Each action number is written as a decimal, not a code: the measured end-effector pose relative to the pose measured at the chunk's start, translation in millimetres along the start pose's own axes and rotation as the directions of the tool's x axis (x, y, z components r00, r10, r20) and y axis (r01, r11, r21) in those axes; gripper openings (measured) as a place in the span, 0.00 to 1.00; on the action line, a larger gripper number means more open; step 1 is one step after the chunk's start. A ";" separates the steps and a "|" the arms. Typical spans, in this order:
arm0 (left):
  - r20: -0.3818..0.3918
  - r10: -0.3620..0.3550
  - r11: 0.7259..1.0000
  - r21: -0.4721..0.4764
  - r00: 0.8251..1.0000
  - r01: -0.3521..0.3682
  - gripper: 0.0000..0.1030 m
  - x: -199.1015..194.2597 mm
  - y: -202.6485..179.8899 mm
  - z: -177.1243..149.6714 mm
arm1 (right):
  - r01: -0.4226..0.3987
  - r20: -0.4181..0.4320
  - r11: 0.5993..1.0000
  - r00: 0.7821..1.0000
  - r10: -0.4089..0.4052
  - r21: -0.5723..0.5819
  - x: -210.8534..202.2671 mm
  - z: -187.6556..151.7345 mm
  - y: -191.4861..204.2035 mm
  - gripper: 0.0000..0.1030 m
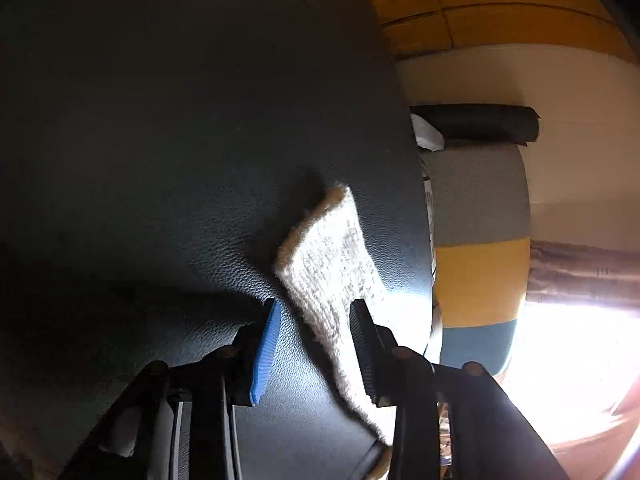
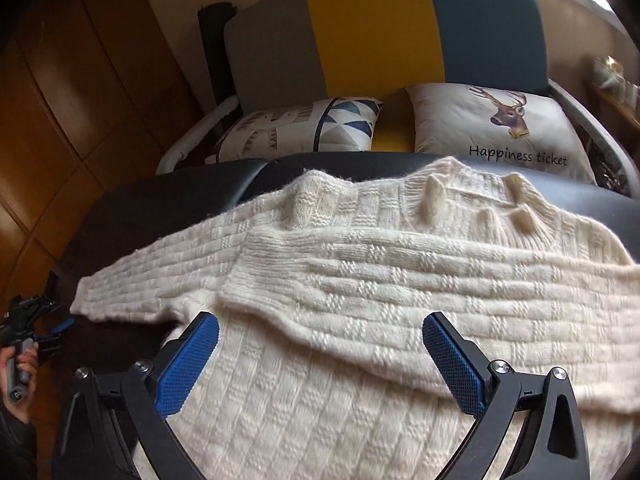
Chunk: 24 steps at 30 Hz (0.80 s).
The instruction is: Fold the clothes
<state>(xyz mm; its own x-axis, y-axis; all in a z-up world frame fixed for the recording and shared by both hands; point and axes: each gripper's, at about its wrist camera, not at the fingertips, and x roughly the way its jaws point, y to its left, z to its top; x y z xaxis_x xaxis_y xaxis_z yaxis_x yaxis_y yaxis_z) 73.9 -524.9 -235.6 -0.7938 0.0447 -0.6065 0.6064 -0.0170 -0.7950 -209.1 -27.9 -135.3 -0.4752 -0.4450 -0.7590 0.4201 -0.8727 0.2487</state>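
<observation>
A cream knitted sweater (image 2: 360, 280) lies spread on a black leather surface (image 2: 180, 188), collar towards the far edge. One sleeve is folded across the body, its cuff (image 2: 240, 292) near the middle. The other sleeve stretches left, and its cuff (image 1: 332, 256) lies between the fingers of my left gripper (image 1: 316, 344), close to the right finger. A gap shows between the jaws, so that gripper is open. A hand holds the left gripper (image 2: 48, 328) at the table's left edge. My right gripper (image 2: 320, 348) hovers wide open over the sweater's body, holding nothing.
Behind the surface stands a sofa (image 2: 376, 24) with a grey, yellow and blue back and two cushions: a triangle-patterned cushion (image 2: 304, 128) and a deer-print cushion (image 2: 492, 124). Wooden panelling (image 2: 80, 80) fills the left. Bright window light (image 1: 568, 360) glares at the right.
</observation>
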 end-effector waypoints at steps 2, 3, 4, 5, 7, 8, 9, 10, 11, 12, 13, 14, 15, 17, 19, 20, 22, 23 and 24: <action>0.002 -0.014 1.000 -0.007 1.000 0.014 0.35 7.3 -3.8 -0.6 | 0.005 -0.007 1.000 1.000 -0.005 0.011 4.8 -0.9 -2.5 1.00; 0.003 -0.017 1.000 -0.010 1.000 0.017 0.36 10.7 -5.8 -0.4 | 0.007 -0.010 1.000 1.000 -0.007 0.016 7.2 -1.4 -3.8 1.00; 0.005 -0.019 1.000 -0.013 1.000 0.019 0.37 14.0 -7.8 -0.2 | 0.009 -0.014 1.000 1.000 -0.009 0.021 9.6 -1.8 -5.0 1.00; 0.007 -0.021 1.000 -0.018 1.000 0.021 0.37 17.5 -9.7 0.0 | 0.011 -0.014 1.000 1.000 -0.011 0.028 11.6 -2.8 -7.1 1.00; 0.011 -0.028 0.999 -0.040 1.000 0.028 0.37 23.8 -11.4 -0.2 | 0.018 -0.017 0.999 1.000 -0.018 0.039 16.2 -4.3 -9.9 1.00; 0.014 -0.034 0.998 -0.052 0.999 0.035 0.37 26.3 -11.6 -0.6 | 0.022 -0.021 0.999 1.000 -0.021 0.045 18.7 -4.5 -11.6 1.00; 0.018 -0.040 0.997 -0.068 0.999 0.042 0.37 28.6 -11.3 -1.2 | 0.026 -0.024 0.998 0.999 -0.025 0.052 21.1 -4.6 -13.3 1.00; 0.027 -0.047 0.993 -0.103 0.999 0.049 0.34 29.9 -8.9 -2.0 | 0.027 -0.031 0.998 0.999 -0.026 0.056 24.2 -5.0 -14.5 1.00; 0.034 -0.052 0.989 -0.135 0.998 0.056 0.27 31.2 -6.7 -2.7 | 0.028 -0.038 0.998 0.999 -0.026 0.059 27.4 -5.5 -15.5 1.00; 0.038 -0.046 0.987 -0.153 0.998 0.052 0.24 32.8 -6.1 -3.0 | 0.033 -0.044 0.998 0.999 -0.031 0.052 29.9 -6.5 -15.1 1.00; 0.044 -0.030 0.988 -0.152 0.999 0.036 0.15 34.0 -7.3 -3.8 | 0.039 -0.049 0.998 0.998 -0.037 0.044 32.3 -7.6 -14.4 1.00; 0.050 -0.014 0.988 -0.152 0.999 0.021 0.06 35.1 -8.6 -4.5 | 0.045 -0.054 0.998 0.998 -0.043 0.036 34.8 -8.7 -13.8 1.00; 0.056 0.002 0.988 -0.152 0.998 0.006 0.05 36.3 -9.8 -5.2 | 0.052 -0.059 0.998 0.997 -0.051 0.026 36.1 -9.4 -12.7 1.00; 0.067 0.023 0.991 -0.135 0.997 -0.014 0.05 37.5 -15.7 -8.4 | 0.067 -0.072 0.998 0.995 -0.066 0.011 38.9 -9.9 -10.9 1.00; 0.078 0.007 0.996 -0.085 0.997 0.000 0.05 36.1 -28.7 -15.1 | 0.082 -0.087 0.997 0.993 -0.081 0.007 42.0 -9.1 -10.3 1.00; 0.082 -0.007 0.998 -0.054 0.997 0.011 0.05 34.3 -38.2 -19.8 | 0.090 -0.093 0.996 0.992 -0.089 0.007 43.3 -8.4 -10.1 1.00; 0.076 -0.053 0.999 -0.003 0.996 0.054 0.05 31.5 -57.4 -29.5 | 0.118 -0.104 0.993 0.988 -0.118 -0.005 46.6 -8.0 -7.8 1.00; 0.060 -0.091 0.996 0.017 0.994 0.091 0.05 31.0 -68.4 -35.4 | 0.138 -0.107 0.990 0.985 -0.139 -0.013 48.5 -8.0 -5.5 1.00; 0.045 -0.122 0.992 0.044 0.992 0.120 0.05 31.0 -81.8 -43.5 | 0.158 -0.109 0.987 0.981 -0.160 -0.022 50.1 -8.2 -3.0 1.00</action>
<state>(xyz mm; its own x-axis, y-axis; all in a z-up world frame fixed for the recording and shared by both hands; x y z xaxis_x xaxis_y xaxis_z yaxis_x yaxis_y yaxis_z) 1.6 -478.6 -188.8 -0.8629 0.0018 -0.5054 0.5045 -0.0559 -0.8616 -227.8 -45.9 -179.0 -0.4491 -0.2753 -0.8500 0.3562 -0.9276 0.1123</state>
